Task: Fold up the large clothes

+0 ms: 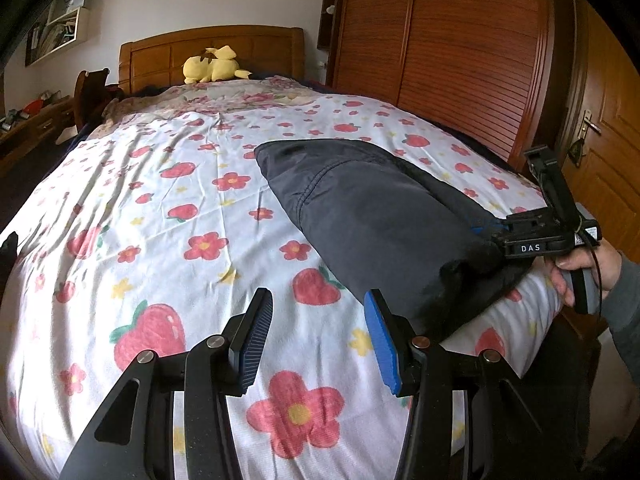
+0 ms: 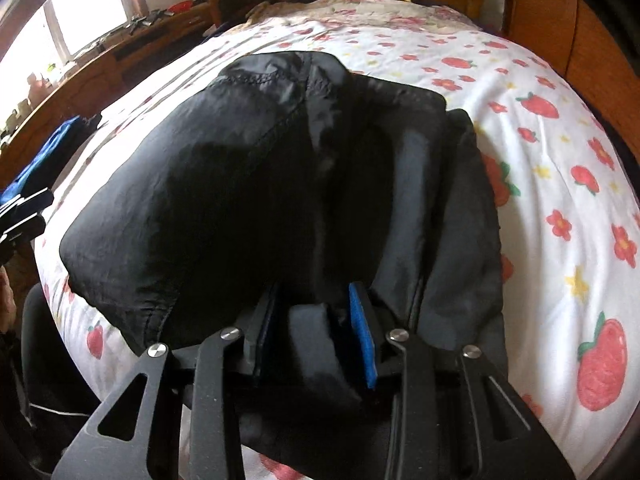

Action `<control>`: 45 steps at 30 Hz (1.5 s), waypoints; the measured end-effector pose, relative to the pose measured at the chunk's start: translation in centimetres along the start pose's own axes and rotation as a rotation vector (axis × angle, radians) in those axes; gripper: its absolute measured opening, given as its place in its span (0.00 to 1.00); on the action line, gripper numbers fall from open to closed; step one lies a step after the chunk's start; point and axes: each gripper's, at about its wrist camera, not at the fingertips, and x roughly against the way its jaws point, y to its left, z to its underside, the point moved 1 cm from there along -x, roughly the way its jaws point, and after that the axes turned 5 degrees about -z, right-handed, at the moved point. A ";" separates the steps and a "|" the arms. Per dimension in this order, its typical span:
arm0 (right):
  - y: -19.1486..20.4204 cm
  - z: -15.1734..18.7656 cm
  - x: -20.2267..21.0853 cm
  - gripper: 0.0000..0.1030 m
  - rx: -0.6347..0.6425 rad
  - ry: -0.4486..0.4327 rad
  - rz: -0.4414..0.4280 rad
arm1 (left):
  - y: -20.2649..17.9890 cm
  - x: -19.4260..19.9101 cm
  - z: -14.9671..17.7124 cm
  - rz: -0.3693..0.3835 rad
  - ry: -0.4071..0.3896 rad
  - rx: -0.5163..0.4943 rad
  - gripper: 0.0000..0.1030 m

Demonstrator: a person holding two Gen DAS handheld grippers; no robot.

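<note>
Right gripper clamped on bunched edge of dark jacket, folded on flowered bedsheet near foot of bed. Left gripper wide apart, hovering above sheet beside jacket.

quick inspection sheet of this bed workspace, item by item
surface: bed sheet, white with strawberry and flower print, lightly wrinkled.
job's things: black jacket, partly folded, lying at the bed's near edge.
clutter: yellow plush toy by the headboard.
grippers: left gripper open, holding nothing, above the sheet; right gripper shut on a fold of the jacket.
cables: thin black cord at the right gripper's handle.
surroundings: wooden wardrobe, door, window.
</note>
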 end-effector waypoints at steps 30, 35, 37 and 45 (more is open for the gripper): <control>-3.6 3.1 9.1 0.09 0.061 -0.109 0.355 | -0.3 0.7 -0.8 0.057 -0.022 -0.014 0.48; -3.9 3.5 10.1 0.13 -0.017 -0.157 0.305 | -0.3 0.1 -1.0 0.058 -0.016 -0.028 0.48; -3.3 3.0 11.3 0.18 -0.017 -0.191 0.304 | -0.4 0.3 -0.9 0.057 -0.016 -0.026 0.48; 1.2 -0.2 13.2 0.21 0.053 -0.349 0.309 | -0.4 0.8 -0.6 0.050 -0.021 -0.019 0.48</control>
